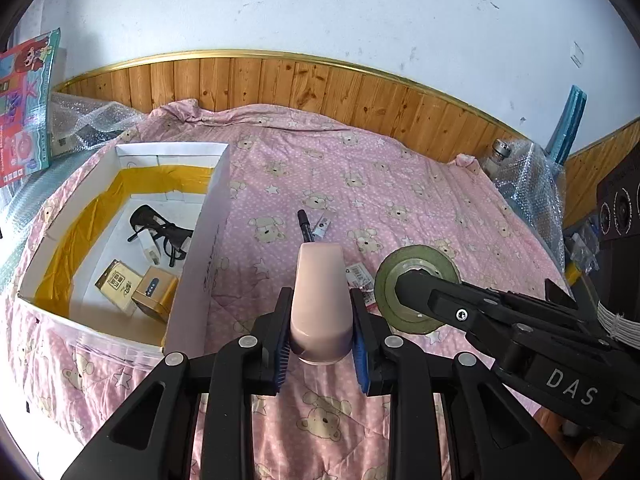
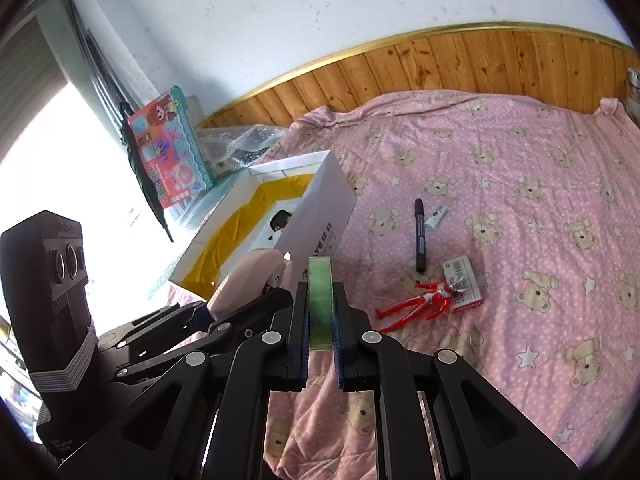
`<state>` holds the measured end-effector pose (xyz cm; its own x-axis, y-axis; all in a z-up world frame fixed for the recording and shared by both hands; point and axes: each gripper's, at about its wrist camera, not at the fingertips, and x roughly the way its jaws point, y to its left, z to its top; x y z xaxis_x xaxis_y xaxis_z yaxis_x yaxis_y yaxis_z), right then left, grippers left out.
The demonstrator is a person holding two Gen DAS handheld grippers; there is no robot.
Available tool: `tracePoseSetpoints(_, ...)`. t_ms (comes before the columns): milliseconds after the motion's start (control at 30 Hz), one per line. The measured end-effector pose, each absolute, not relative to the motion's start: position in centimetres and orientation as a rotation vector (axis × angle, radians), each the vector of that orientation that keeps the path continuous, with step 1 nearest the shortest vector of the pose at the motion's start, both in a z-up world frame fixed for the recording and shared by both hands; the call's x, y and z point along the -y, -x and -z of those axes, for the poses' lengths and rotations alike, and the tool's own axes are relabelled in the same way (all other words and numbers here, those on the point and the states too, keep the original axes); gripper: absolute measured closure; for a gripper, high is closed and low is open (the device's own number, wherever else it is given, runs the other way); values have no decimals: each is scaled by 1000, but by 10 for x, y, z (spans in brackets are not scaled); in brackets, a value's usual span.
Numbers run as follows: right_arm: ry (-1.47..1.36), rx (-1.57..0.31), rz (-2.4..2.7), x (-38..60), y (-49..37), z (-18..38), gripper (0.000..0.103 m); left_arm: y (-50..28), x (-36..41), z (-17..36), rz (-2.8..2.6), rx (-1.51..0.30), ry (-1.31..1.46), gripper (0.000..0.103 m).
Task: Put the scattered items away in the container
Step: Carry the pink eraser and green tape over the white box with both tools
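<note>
Your left gripper clamps a pink case, your right gripper clamps a tape roll; the box at left holds several items, while a marker, toy figure and small packets still lie on the blanket

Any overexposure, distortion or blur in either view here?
Right wrist view: window area at left is blown out white, hiding detail beside the box. Both views: strong fisheye bending of the wood panelling, dark corner vignetting. Focus is sharp on the pen and quilt; no motion blur.
</note>
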<state>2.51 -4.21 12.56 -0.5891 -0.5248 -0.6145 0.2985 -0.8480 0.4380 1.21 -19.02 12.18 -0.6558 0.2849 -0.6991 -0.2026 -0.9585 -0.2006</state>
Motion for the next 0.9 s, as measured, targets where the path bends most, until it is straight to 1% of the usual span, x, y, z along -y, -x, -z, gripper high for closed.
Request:
tracePoseSetpoints(400,-1013,320,2403,77,-34,-150,92,-26,226,-140,-2683,222,1075,76)
tracePoseSetpoints(900,-995,226,2354,131,-31,-162,92,-35,278,-148,-2729,339,1049,76)
